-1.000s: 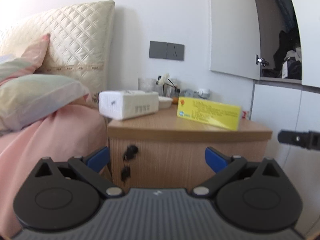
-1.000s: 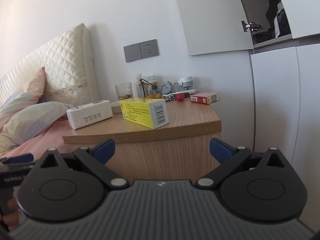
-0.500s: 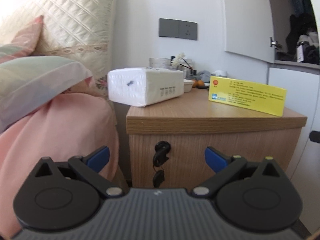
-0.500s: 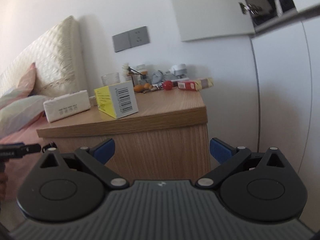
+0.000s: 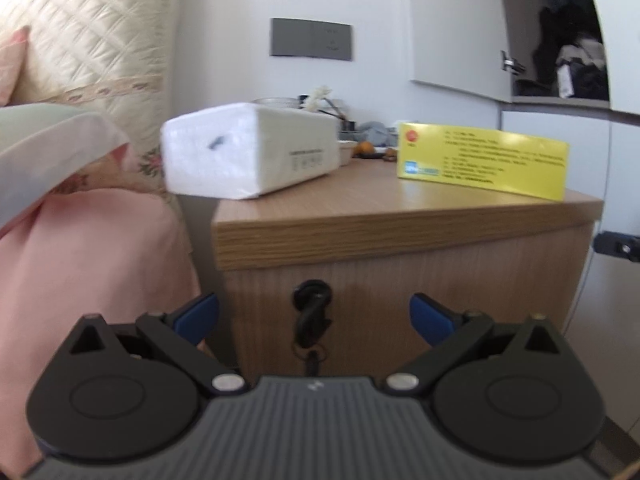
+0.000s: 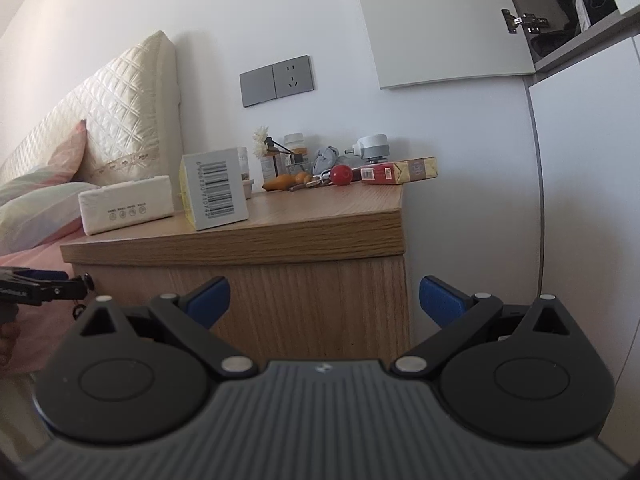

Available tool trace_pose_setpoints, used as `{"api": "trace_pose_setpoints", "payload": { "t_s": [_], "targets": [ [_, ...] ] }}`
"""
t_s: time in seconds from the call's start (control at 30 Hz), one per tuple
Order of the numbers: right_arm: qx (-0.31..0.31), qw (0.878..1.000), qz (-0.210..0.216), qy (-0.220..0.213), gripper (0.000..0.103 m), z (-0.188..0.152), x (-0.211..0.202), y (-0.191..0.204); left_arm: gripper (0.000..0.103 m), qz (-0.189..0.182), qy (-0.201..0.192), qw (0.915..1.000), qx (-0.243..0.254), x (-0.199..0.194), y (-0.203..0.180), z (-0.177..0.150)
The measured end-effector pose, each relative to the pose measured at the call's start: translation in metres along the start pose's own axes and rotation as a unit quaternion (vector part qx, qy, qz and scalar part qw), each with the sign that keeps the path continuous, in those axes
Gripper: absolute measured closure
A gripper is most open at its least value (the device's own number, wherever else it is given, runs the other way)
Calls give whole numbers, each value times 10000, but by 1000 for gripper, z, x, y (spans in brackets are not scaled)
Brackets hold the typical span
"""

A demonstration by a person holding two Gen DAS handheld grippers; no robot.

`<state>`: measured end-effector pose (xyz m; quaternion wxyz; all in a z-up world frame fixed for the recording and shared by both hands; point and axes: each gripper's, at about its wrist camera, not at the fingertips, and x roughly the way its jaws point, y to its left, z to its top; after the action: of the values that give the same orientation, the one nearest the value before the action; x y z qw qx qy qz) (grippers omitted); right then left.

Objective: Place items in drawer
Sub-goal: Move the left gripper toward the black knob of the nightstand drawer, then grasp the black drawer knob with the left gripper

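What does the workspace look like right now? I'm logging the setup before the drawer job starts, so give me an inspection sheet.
Surface: wooden nightstand top, mostly covered along the back.
Job's things: white tissue pack, yellow cardboard box, red cigarette pack; drawer front closed, black key in its lock.
Clutter: red ball, small bottles, grey cloth, white plug adapter.
Grippers: left claw open, empty, facing the key; right claw open, empty.
Cables: nothing seen.
Surroundings: pink bedding, cream quilted headboard, grey wall socket, open white cupboard.
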<state>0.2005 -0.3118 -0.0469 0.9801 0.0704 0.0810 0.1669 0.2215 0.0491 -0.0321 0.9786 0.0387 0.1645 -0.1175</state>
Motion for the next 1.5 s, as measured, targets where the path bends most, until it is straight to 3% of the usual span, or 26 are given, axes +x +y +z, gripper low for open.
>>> {"api": "trace_pose_setpoints", "payload": {
  "t_s": [0.8,1.0,1.33,1.5],
  "targets": [
    [-288,9996,30,-42,0,-8,27,1,0,31,46,9995,317,19,-4,-5],
    [-6,9993,356,77,0,0,25,-11,0,59,50,9989,463,18,-6,-6],
    [-193,9969,754,86,0,-2,11,-18,0,39,48,9992,401,14,-6,-6],
    [-330,9983,485,51,0,-5,12,-8,0,134,117,9991,396,15,-9,-9]
  ]
}}
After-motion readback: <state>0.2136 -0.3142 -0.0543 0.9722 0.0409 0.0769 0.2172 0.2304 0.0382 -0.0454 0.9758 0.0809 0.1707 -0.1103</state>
